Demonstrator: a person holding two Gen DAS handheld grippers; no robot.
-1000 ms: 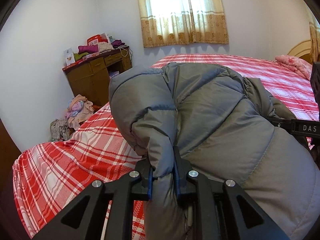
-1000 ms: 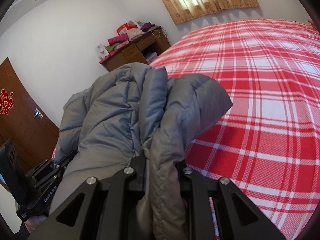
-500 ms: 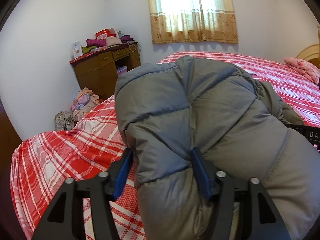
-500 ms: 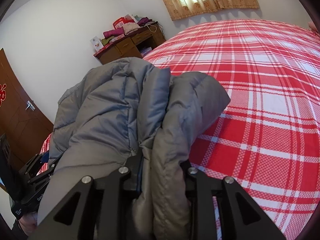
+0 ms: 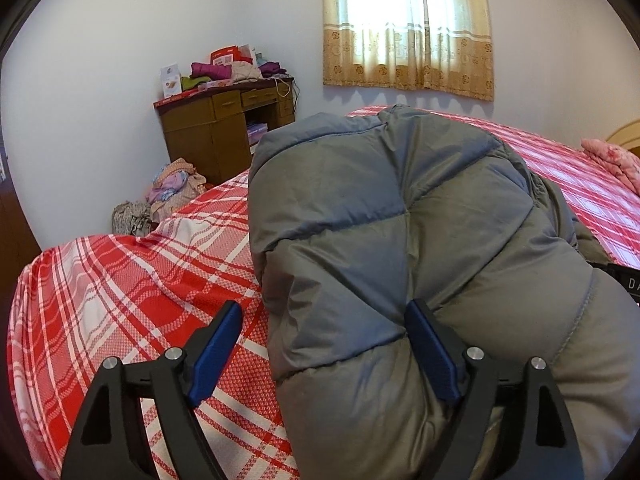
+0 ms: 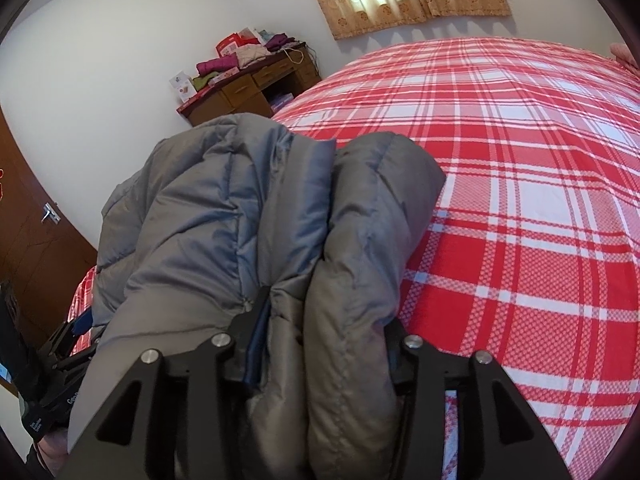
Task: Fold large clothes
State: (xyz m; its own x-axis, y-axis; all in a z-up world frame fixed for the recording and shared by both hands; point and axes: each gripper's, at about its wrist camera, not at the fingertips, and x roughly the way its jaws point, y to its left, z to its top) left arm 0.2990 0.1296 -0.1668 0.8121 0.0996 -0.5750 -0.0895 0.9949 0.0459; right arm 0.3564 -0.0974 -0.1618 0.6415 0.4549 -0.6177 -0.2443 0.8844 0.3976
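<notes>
Jacket [image 5: 400, 240] btm cut off; hides bed [image 5: 120, 300].

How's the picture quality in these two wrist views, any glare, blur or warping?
Left wrist view: the curtained window is blown out to white; the grey puffy down jacket looks sharp; fisheye bends the red plaid bedsheet, with dark corners. Right wrist view: soft even daylight, no motion blur, and the plaid lines bulge strongly.
</notes>
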